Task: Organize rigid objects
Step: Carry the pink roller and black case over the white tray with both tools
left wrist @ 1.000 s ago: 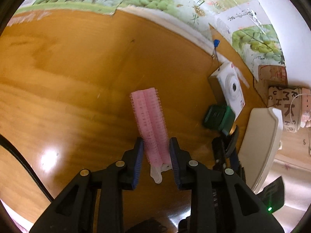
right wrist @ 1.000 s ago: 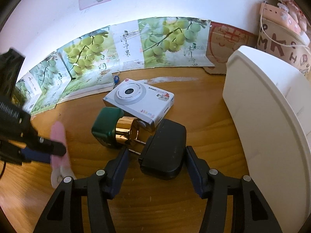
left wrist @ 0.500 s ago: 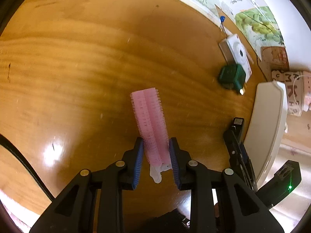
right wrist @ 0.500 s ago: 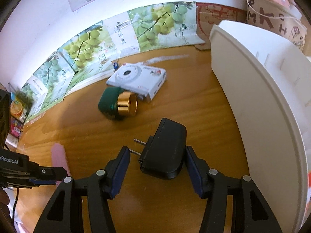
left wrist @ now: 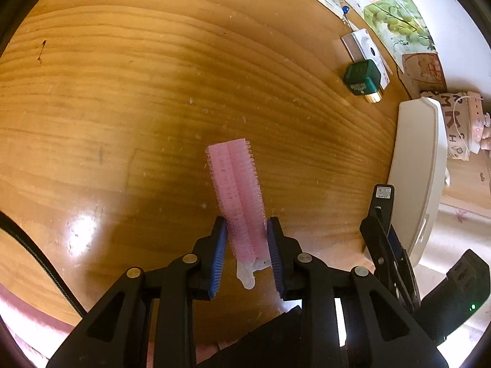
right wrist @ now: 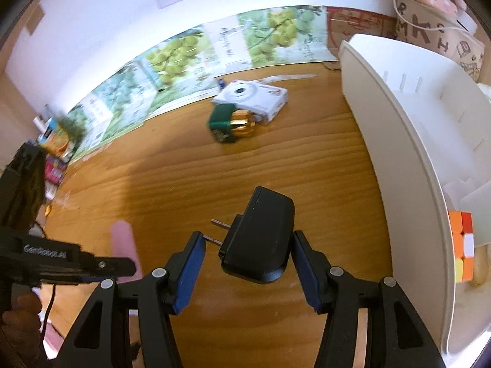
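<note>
Pinching a pink hair roller clip [left wrist: 237, 196] between its 2 blue pads, the left hand-held gripper [left wrist: 246, 245] holds the clip off the wooden tabletop [left wrist: 129, 98], with the bristled length reaching ahead of the fingertips and a white tab showing behind them. The right hand-held gripper [right wrist: 247, 254] is clamped on a black plug adapter [right wrist: 260, 239]; the right pad presses the adapter's body, the 2 metal prongs point toward the left pad, and the adapter is clear of the tabletop. To the right of this hand-held gripper stands a white organizer tray [right wrist: 396, 141], with a colourful puzzle cube [right wrist: 463, 245] in its near compartment. Well ahead, a green bottle with a gold cap [right wrist: 231, 122] lies on its side just in front of a white camera box [right wrist: 254, 95].
</note>
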Motion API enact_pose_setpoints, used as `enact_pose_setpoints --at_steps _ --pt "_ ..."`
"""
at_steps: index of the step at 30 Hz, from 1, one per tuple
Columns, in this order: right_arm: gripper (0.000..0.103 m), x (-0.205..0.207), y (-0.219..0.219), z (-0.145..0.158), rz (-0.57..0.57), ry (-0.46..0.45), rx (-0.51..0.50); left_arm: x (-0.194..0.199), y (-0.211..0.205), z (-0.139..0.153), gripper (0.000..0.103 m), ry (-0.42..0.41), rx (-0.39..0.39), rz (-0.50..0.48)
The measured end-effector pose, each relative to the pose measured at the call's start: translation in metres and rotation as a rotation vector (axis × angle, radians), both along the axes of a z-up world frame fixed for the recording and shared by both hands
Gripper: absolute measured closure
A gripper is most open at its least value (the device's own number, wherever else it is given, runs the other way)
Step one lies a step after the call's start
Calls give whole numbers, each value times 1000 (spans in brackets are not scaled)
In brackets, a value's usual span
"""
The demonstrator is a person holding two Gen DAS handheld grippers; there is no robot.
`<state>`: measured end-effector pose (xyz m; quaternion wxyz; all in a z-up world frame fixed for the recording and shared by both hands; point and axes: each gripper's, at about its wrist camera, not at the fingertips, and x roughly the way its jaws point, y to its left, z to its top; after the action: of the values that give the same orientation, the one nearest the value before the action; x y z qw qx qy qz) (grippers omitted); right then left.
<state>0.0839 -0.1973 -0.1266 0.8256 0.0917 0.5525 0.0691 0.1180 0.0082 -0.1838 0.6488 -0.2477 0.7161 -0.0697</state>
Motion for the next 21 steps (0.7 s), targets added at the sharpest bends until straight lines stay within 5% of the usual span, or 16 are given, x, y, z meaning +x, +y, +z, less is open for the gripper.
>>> enact_pose_setpoints --at_steps 21 --pt "45 -36 1 69 285 -170 21 -23 -17 39 75 -66 45 -16"
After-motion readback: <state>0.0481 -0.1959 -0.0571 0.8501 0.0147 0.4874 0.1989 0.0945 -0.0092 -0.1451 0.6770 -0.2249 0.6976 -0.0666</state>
